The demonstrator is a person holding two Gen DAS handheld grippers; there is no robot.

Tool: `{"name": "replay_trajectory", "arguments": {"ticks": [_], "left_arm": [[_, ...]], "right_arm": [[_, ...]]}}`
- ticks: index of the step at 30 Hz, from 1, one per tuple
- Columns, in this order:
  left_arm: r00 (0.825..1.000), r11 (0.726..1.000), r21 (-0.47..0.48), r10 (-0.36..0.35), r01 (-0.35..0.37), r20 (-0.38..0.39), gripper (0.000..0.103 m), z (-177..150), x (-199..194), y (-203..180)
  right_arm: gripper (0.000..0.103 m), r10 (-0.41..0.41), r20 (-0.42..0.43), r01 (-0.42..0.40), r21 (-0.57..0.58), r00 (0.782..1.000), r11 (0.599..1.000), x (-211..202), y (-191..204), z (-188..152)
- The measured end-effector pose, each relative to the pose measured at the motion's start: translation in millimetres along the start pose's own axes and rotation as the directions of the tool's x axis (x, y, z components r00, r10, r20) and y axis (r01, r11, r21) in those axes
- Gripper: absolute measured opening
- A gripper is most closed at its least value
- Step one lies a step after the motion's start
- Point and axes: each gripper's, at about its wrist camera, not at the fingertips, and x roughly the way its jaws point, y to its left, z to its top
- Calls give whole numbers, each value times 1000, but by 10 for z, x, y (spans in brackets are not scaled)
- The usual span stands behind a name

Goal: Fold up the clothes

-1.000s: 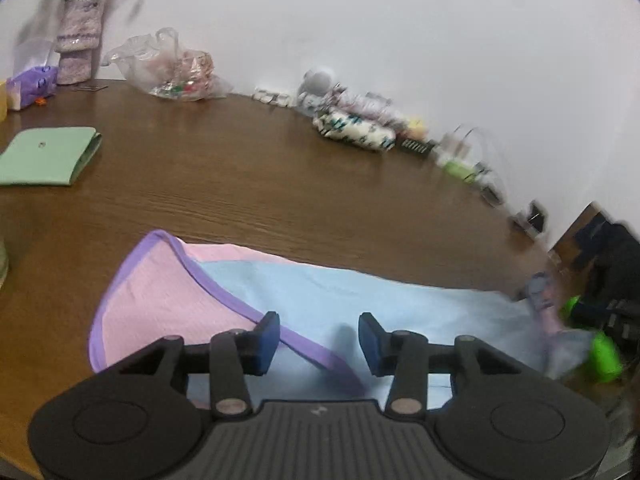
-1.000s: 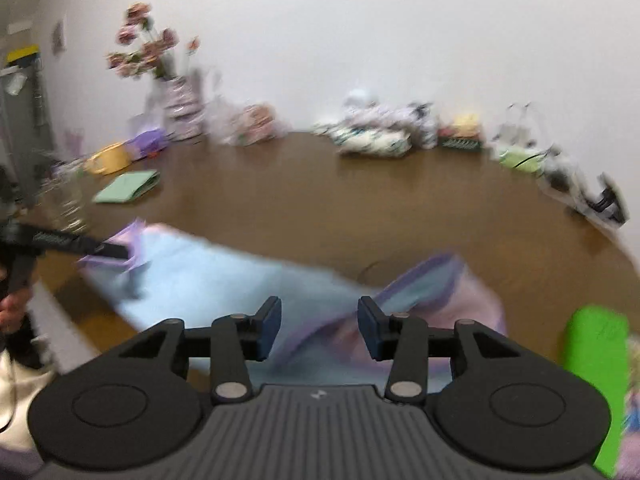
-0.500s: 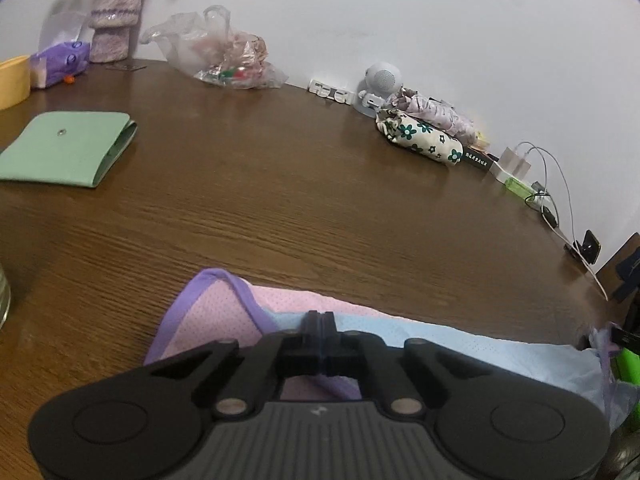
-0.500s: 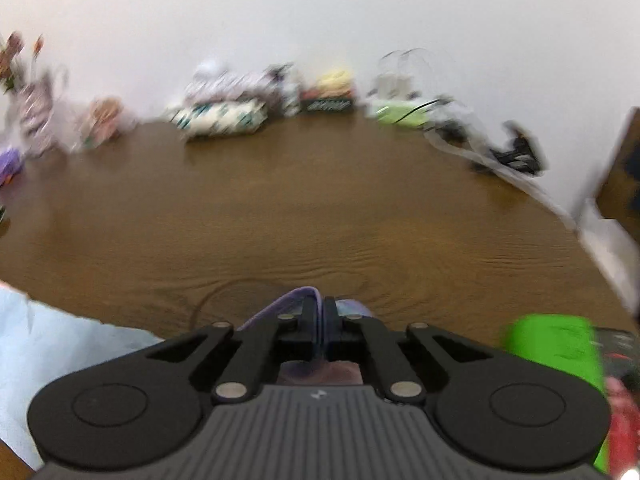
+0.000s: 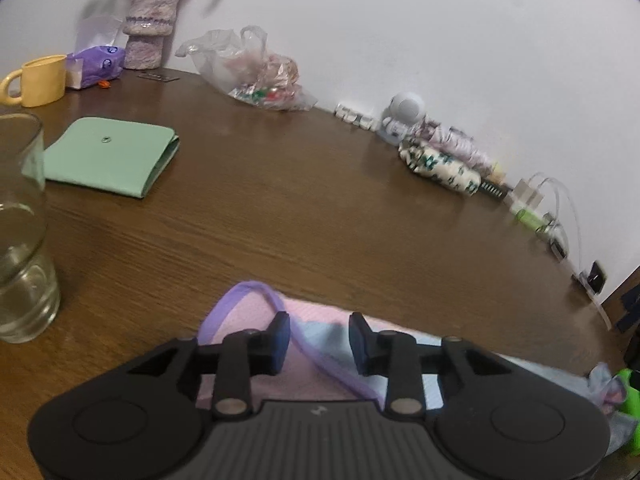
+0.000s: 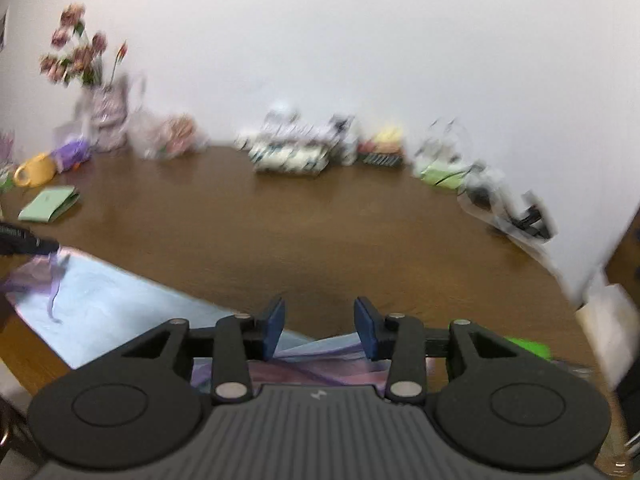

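A light blue garment with pink panels and purple trim lies flat on the brown wooden table. In the left wrist view my left gripper is open just above its pink corner, and the purple trim runs between the fingers without being held. My right gripper is also open, over a folded purple-pink corner at the garment's other end. Part of that corner is hidden by the gripper body. The right wrist view is motion-blurred.
A drinking glass with water stands close on the left. Farther back are a folded green cloth, a yellow mug, a flower vase, a plastic bag and a floral umbrella. A bright green object lies at the right.
Half a second ago both grippers were shut on the garment's corners; now both are open and the cloth lies released on the table. The right wrist view has swung left.
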Motion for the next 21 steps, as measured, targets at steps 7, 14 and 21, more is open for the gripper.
{"name": "replay_trajectory", "arguments": {"ticks": [7, 14, 21], "left_arm": [[999, 1000, -8, -5, 4, -42, 9, 7, 115, -12], [1000, 1000, -12, -13, 13, -10, 0, 114, 215, 28], [998, 999, 5, 50, -51, 29, 0, 235, 336, 52]], "right_arm": [[37, 220, -62, -223, -59, 974, 973, 202, 514, -115], [38, 234, -80, -240, -78, 969, 968, 189, 689, -175], [38, 227, -83, -233, -83, 970, 969, 207, 689, -220]]}}
